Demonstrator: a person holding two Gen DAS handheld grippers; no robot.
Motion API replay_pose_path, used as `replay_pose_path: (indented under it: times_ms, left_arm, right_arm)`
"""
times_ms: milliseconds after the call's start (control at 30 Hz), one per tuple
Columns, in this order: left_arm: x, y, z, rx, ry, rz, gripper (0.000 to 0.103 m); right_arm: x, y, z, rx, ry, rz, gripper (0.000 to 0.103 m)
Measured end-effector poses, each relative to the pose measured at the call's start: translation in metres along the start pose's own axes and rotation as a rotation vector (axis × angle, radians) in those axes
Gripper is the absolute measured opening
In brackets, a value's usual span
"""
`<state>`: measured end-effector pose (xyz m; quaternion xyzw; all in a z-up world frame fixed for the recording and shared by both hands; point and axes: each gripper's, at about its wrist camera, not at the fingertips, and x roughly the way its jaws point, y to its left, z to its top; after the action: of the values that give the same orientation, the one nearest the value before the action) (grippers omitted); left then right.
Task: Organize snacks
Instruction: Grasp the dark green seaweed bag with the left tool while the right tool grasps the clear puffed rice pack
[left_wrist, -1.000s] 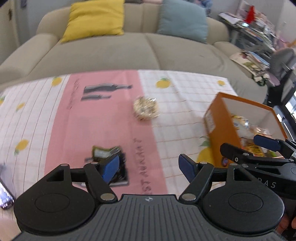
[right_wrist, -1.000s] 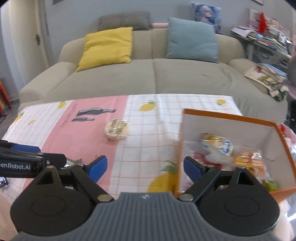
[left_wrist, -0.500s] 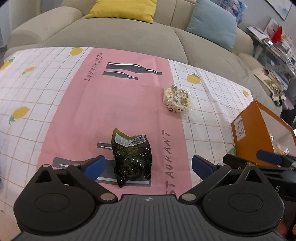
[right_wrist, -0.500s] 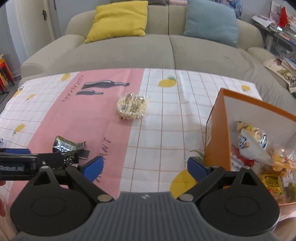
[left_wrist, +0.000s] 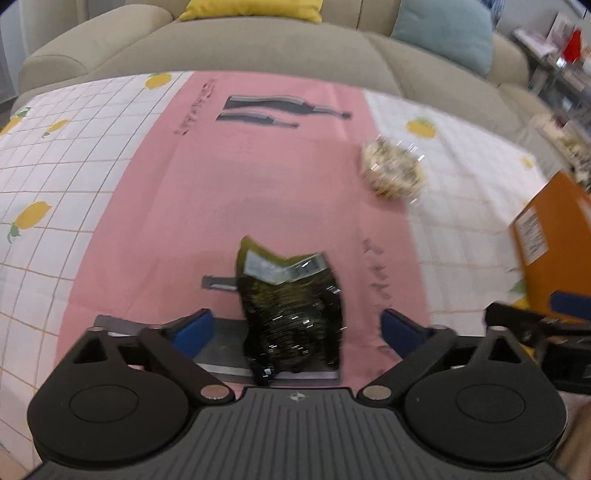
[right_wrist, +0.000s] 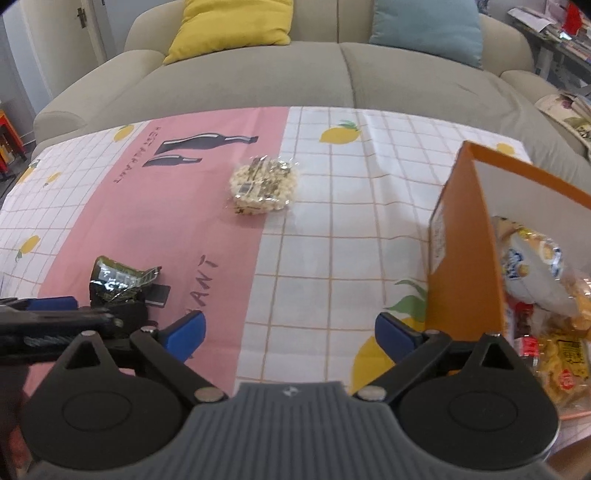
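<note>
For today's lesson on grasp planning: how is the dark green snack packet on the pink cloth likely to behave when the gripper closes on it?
The dark green packet looks crinkled and glossy, so it will probably crumple rather than hold shape, and may slip. It lies flat and looks thin, likely light, so it could slide on the tablecloth if nudged. The left gripper is open around it.

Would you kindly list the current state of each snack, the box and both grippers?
Dark green snack packet: crumpled, lying on tablecloth between open jaws, unheld.
Clear-wrapped puffed snack: sealed, lying flat.
Orange box: open-topped, holding snacks.
Left gripper: open.
Right gripper: open, empty.
</note>
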<state>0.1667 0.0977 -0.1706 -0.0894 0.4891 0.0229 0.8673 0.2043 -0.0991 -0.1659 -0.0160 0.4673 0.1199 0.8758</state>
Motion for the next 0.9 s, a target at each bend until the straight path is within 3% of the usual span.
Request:
replay_pose_path:
  times_ms: [100,233,333,567,767,900]
  left_arm:
    - [0.009,0.007,-0.002,-0.034,0.023,0.0,0.093]
    - [0.013,0.009,-0.004,-0.04,0.012,0.004,0.087]
    - [0.013,0.007,-0.004,-0.026,-0.012,-0.001,0.07]
    - [0.016,0.003,0.005,-0.013,-0.036,-0.014,0.057]
    - [0.026,0.006,0.024,-0.032,-0.04,-0.009,0.053]
    - [0.031,0.008,0.035,-0.043,-0.053,-0.004,0.053]
  right_arm:
    - [0.007,0.001,0.003,0.0,0.01,0.003,0.095]
    - [0.015,0.001,0.005,0.004,0.022,0.013,0.095]
    - [0.022,0.003,0.005,-0.004,0.031,0.016,0.094]
    - [0.038,0.007,0.016,-0.048,0.012,0.004,0.084]
    - [0.054,0.014,0.043,-0.067,-0.045,-0.001,0.084]
    - [0.074,0.021,0.068,-0.051,-0.069,0.0,0.093]
